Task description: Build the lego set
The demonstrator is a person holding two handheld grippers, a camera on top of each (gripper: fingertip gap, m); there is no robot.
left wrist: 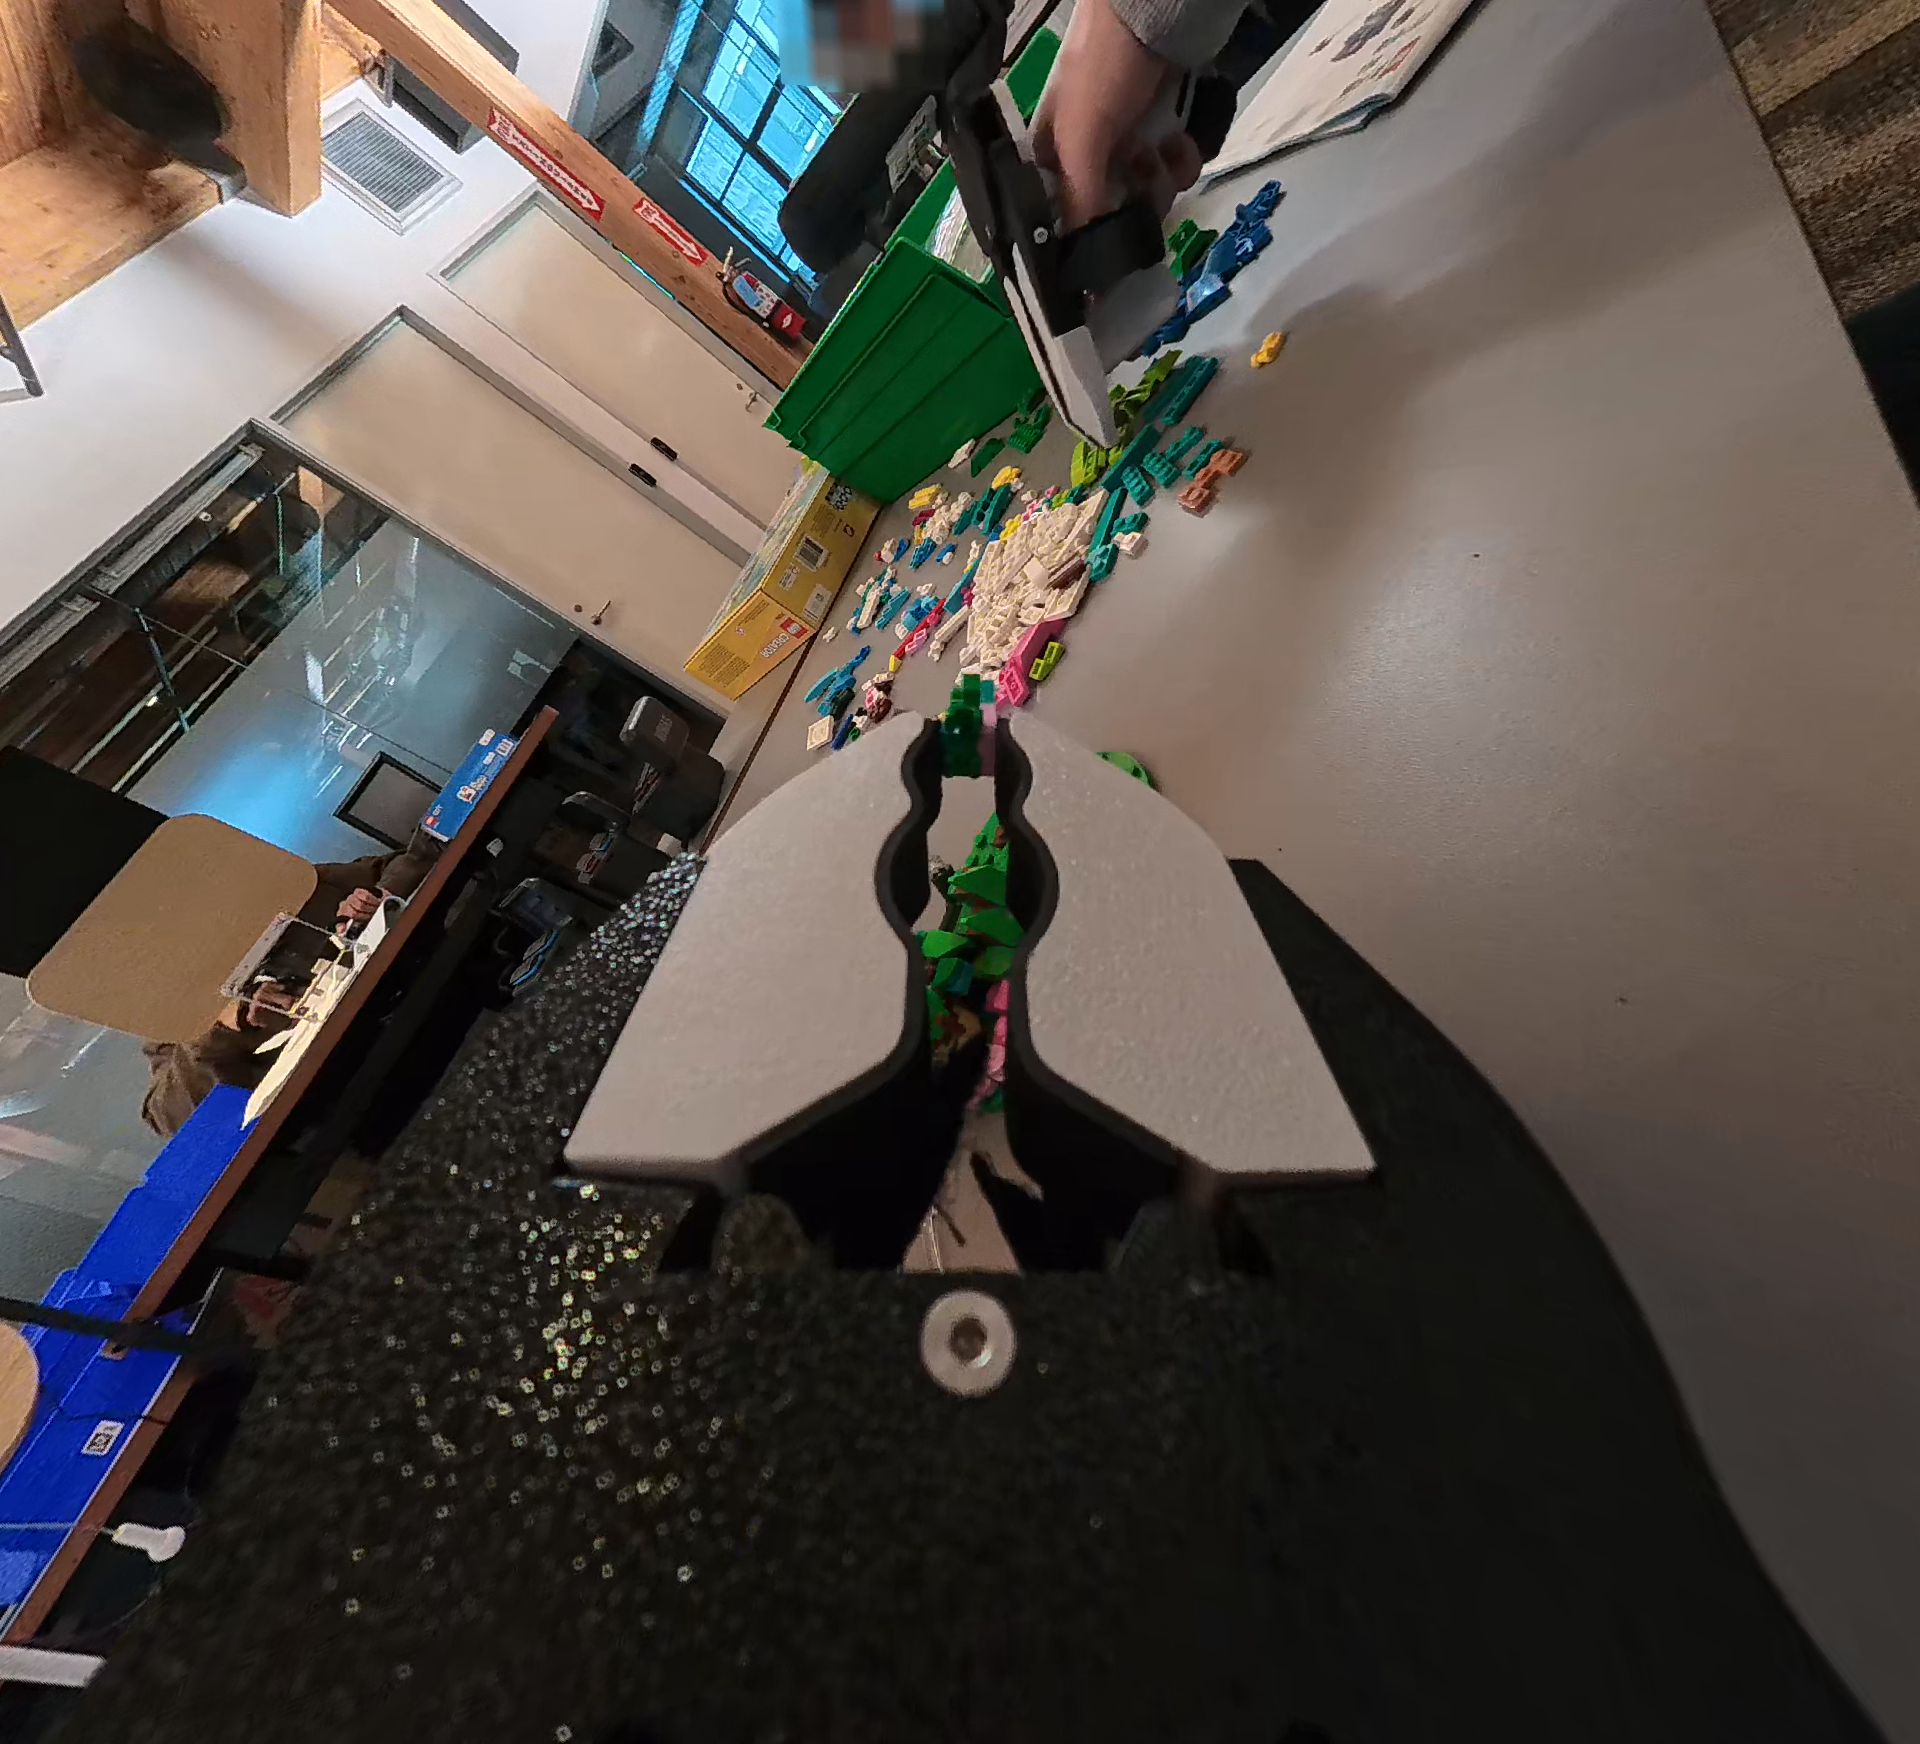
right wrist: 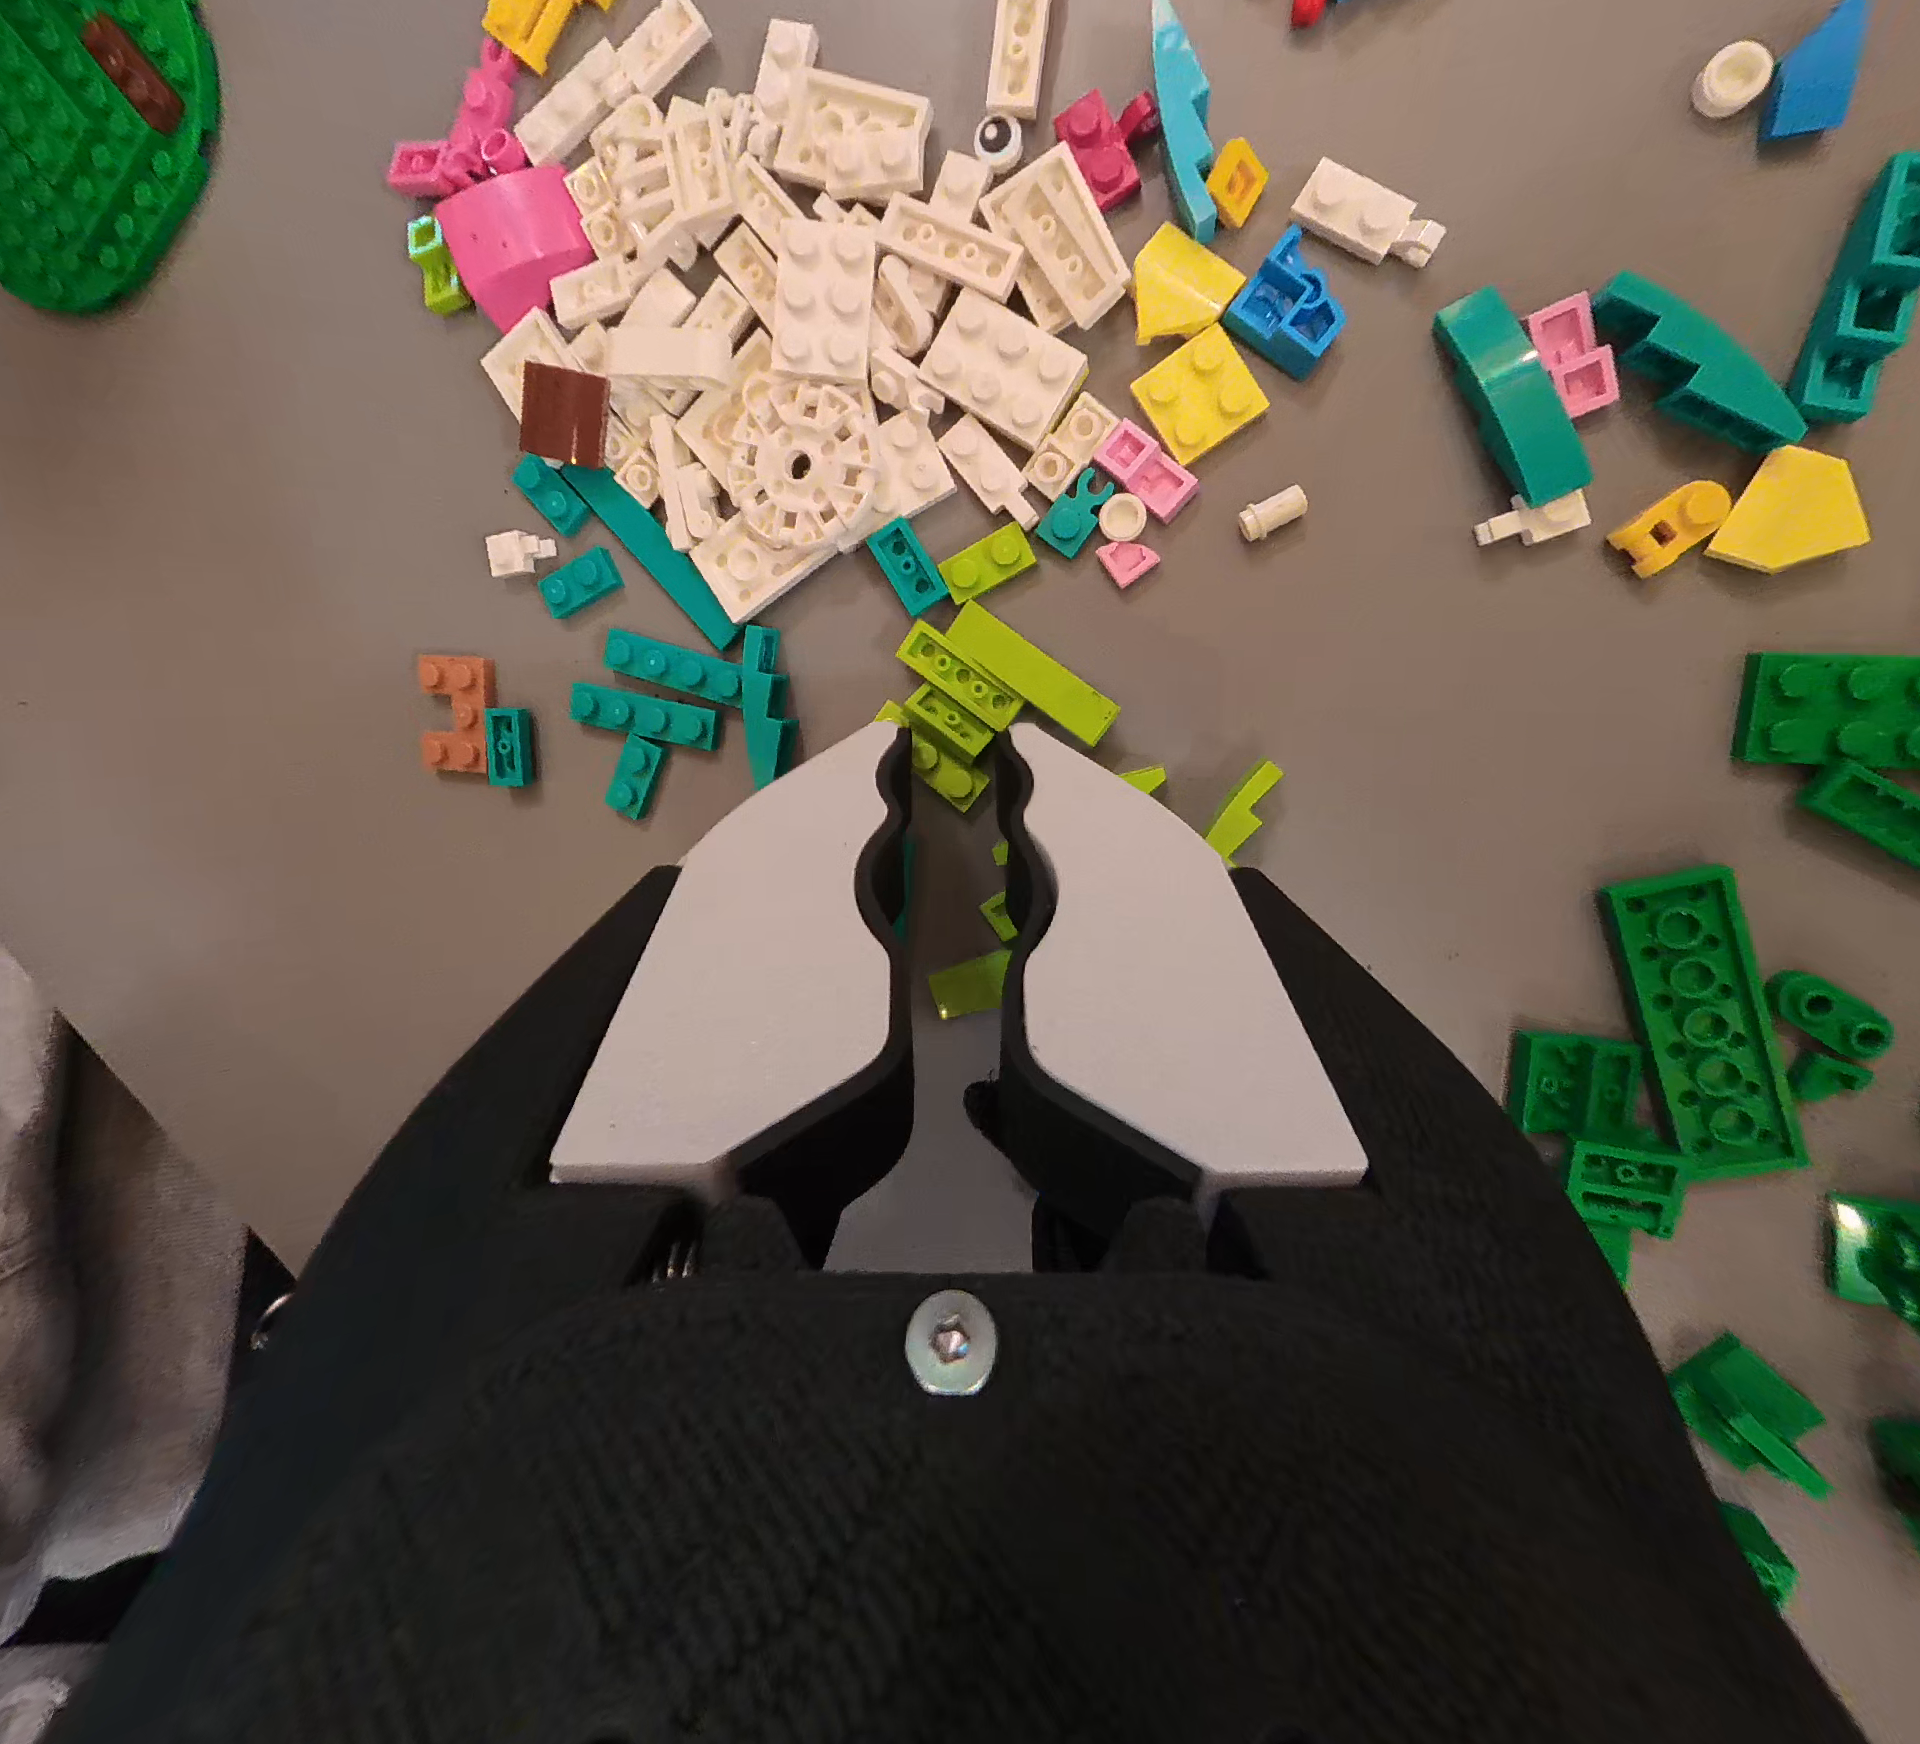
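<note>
My left gripper (left wrist: 968,744) is shut on a small dark green and pink brick piece (left wrist: 961,738), held above the grey table (left wrist: 1507,655). More green built bricks (left wrist: 977,915) show below, between its fingers. My right gripper (right wrist: 956,744) is open, its tips down at a cluster of lime green plates (right wrist: 951,718) on the table. One lime plate lies between the pads, and I see no firm press on it. The right gripper also shows in the left wrist view (left wrist: 1091,432), held by a hand (left wrist: 1101,105) over the lime pieces.
A pile of white bricks (right wrist: 810,323) lies ahead, teal plates (right wrist: 665,686) to the left, green plates (right wrist: 1704,1019) to the right and a round green baseplate (right wrist: 94,125) far left. A green bin (left wrist: 914,364), yellow box (left wrist: 790,582) and open booklet (left wrist: 1392,11) stand farther off. Some 30 cm of space lies between my two pairs of fingers.
</note>
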